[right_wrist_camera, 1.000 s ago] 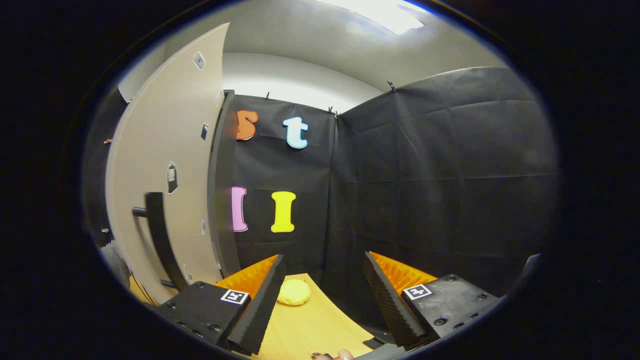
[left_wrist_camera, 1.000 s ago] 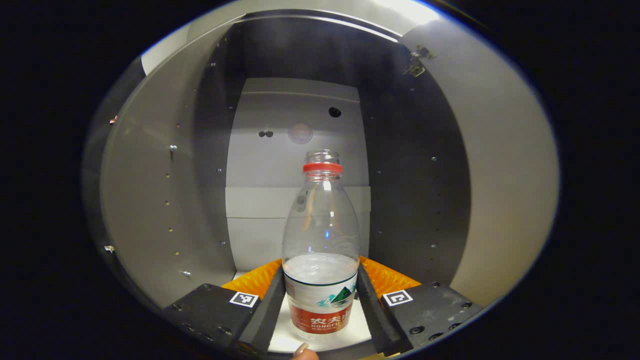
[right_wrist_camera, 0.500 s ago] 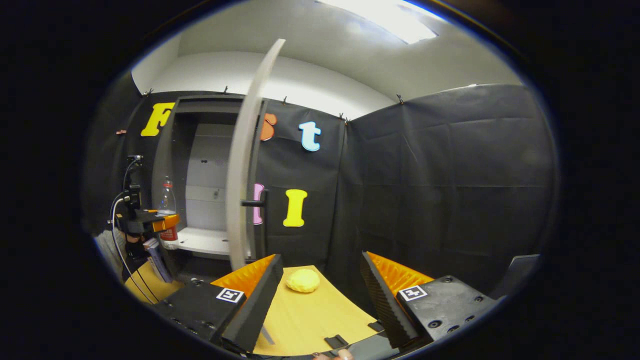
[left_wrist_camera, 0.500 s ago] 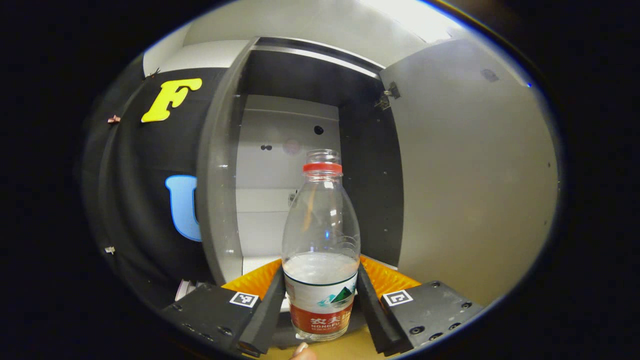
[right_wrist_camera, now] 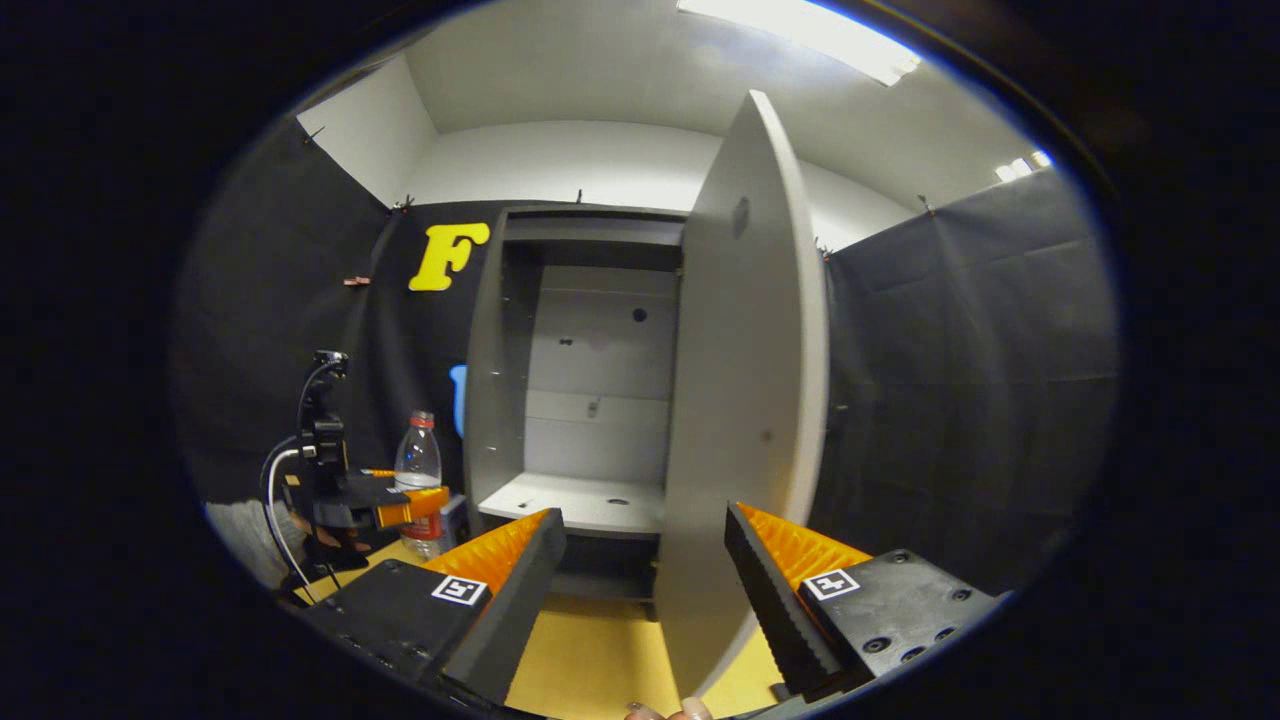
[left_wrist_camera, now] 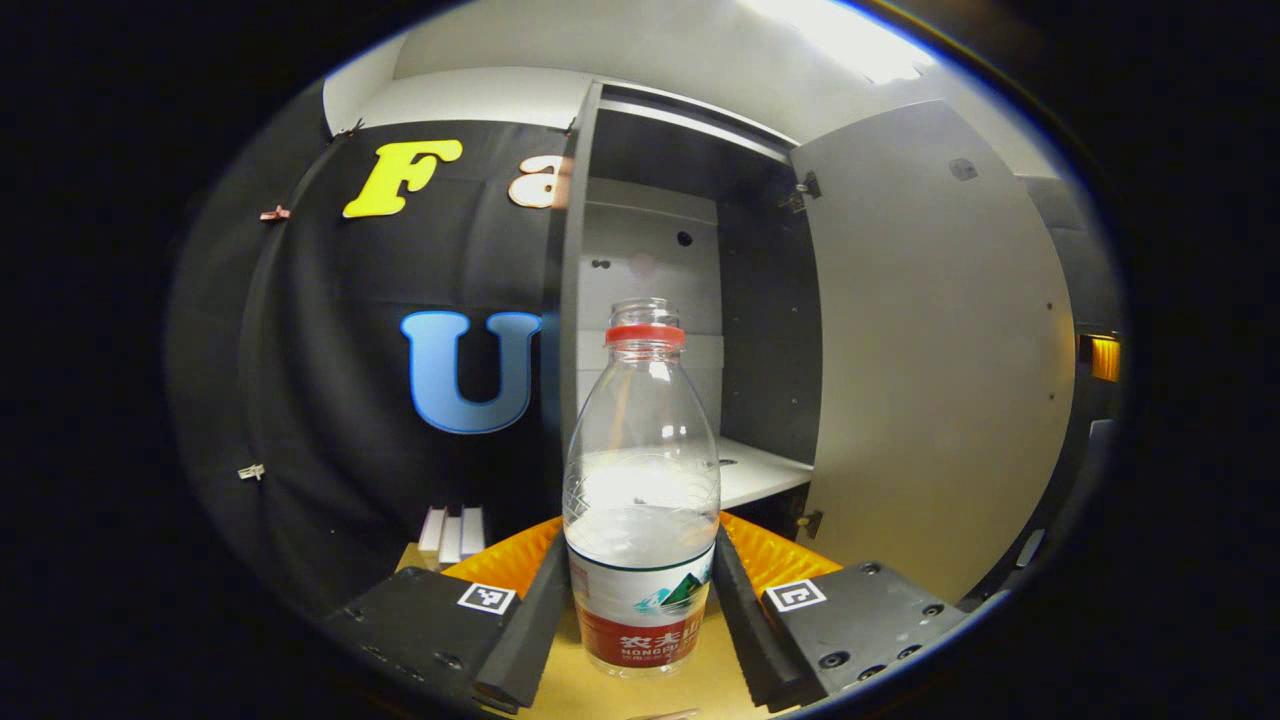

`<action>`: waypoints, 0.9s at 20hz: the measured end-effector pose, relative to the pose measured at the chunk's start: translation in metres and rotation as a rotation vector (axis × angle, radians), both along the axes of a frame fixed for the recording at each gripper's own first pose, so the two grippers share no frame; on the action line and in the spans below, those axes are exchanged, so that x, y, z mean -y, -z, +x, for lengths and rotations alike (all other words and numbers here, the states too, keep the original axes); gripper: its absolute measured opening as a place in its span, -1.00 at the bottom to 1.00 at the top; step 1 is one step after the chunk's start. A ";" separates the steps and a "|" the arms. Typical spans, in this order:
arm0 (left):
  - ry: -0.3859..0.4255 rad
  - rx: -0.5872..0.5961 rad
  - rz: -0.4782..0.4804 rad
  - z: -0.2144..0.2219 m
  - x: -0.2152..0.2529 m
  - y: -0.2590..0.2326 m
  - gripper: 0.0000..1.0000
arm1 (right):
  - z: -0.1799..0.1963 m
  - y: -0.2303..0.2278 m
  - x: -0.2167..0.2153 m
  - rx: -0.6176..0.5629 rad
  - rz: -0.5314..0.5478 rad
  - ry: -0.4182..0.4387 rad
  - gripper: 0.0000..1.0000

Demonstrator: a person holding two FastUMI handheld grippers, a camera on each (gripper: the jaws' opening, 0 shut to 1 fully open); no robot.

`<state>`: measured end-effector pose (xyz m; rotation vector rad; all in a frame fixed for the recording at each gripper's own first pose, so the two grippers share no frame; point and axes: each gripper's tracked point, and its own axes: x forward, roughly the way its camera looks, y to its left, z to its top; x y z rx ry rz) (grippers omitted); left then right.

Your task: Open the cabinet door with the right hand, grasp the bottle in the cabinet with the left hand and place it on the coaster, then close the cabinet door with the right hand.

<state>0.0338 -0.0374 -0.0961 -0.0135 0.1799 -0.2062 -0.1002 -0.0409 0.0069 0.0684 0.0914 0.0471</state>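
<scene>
- Left hand-held gripper (left_wrist_camera: 640, 610): both fingers pressed against the labelled lower body of the bottle (left_wrist_camera: 641, 500), pinching it upright above the yellow surface (left_wrist_camera: 600, 690).
- Bottle: clear, with a red neck ring and no cap, partly filled, outside the cabinet (left_wrist_camera: 690, 300) and left of its opening, as seen in the right gripper view (right_wrist_camera: 418, 480).
- Cabinet door (right_wrist_camera: 745, 420): swung open, edge toward the right hand-held gripper (right_wrist_camera: 645, 590).
- Right hand-held gripper: fingers spread, holding nothing, near the door's lower edge.
- Cabinet shelf (right_wrist_camera: 580, 500): pale, facing the open front.
</scene>
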 end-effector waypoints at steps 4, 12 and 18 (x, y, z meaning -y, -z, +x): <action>-0.025 -0.025 -0.001 -0.019 -0.013 0.027 0.53 | 0.064 0.015 -0.039 0.035 0.008 -0.041 0.95; -0.032 -0.043 -0.032 -0.060 0.002 0.119 0.53 | 0.119 0.081 -0.068 0.041 -0.043 -0.042 0.94; -0.027 -0.020 -0.024 -0.074 0.021 0.195 0.53 | 0.140 0.136 -0.085 0.034 -0.048 -0.078 0.95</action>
